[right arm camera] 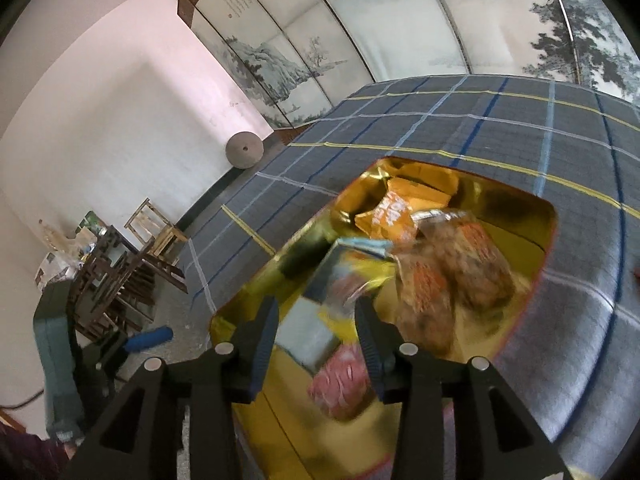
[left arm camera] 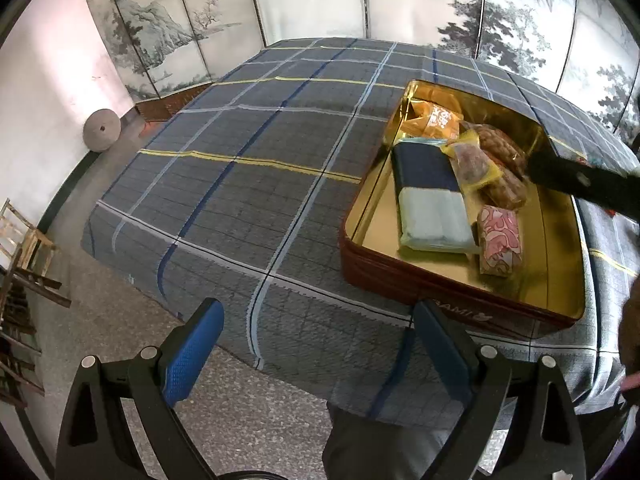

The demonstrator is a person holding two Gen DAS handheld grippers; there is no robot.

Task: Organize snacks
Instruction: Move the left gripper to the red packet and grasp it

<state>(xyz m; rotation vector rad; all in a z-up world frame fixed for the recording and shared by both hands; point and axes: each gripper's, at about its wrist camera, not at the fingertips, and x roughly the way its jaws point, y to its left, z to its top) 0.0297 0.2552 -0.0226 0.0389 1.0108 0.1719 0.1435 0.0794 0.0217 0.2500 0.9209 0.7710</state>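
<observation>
A gold-lined tin box [left arm camera: 532,292] with a red-brown outside sits on the plaid-covered table. In it lie a blue and pale-green packet [left arm camera: 430,196], a pink patterned packet [left arm camera: 500,240], an orange packet [left arm camera: 438,120], a clear yellow-edged packet [left arm camera: 472,164] and brown snack bags [left arm camera: 506,156]. My left gripper [left arm camera: 316,332] is open and empty, held off the table's near edge. My right gripper [right arm camera: 316,320] is open and empty, right above the snacks in the tin [right arm camera: 520,208]; its black arm [left arm camera: 580,180] reaches over the tin in the left wrist view.
The plaid cloth [left arm camera: 248,184] covers the table left of the tin. A painted folding screen [left arm camera: 312,0] stands behind it. A stone wheel [left arm camera: 101,129] leans on the left wall. Wooden chairs [right arm camera: 132,264] stand on the floor at left.
</observation>
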